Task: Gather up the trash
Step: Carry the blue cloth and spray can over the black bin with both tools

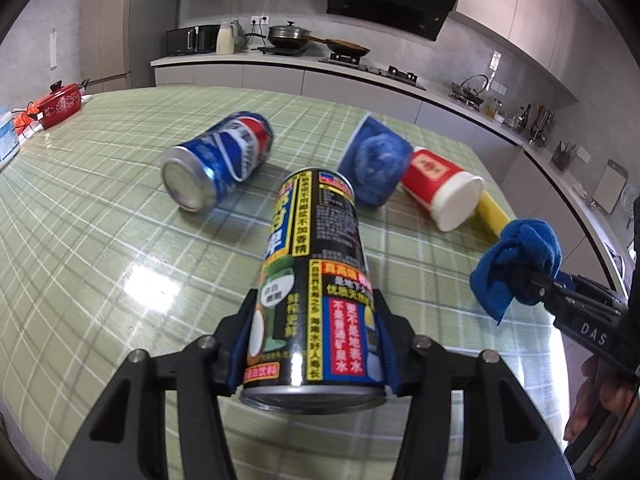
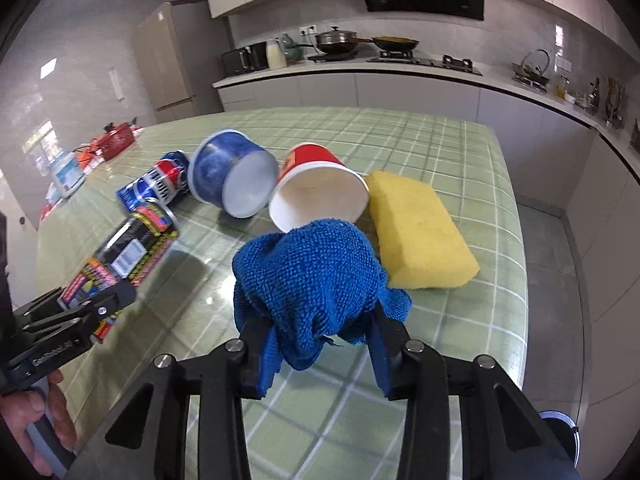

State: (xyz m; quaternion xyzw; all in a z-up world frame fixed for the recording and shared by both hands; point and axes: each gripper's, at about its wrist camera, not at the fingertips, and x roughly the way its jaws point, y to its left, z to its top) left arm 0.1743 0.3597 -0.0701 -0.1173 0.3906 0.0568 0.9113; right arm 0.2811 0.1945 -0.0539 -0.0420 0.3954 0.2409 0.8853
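Note:
My left gripper (image 1: 314, 320) is shut on a black drink can (image 1: 316, 280) and holds it above the green checked table (image 1: 100, 240); the can also shows in the right wrist view (image 2: 128, 252). My right gripper (image 2: 316, 320) is shut on a crumpled blue cloth (image 2: 312, 276), also seen in the left wrist view (image 1: 516, 260). On the table lie a blue Pepsi can (image 1: 218, 160), a blue paper cup (image 1: 374, 160) and a red paper cup (image 1: 440, 188), all on their sides. They show in the right wrist view too: Pepsi can (image 2: 158, 184), blue cup (image 2: 232, 174), red cup (image 2: 318, 192).
A yellow sponge (image 2: 416, 232) lies right of the red cup. A red pot (image 1: 60, 104) and a white box (image 2: 68, 174) stand at the table's far left. The table's right edge (image 2: 516, 240) drops to the floor. A kitchen counter (image 1: 280, 60) runs behind.

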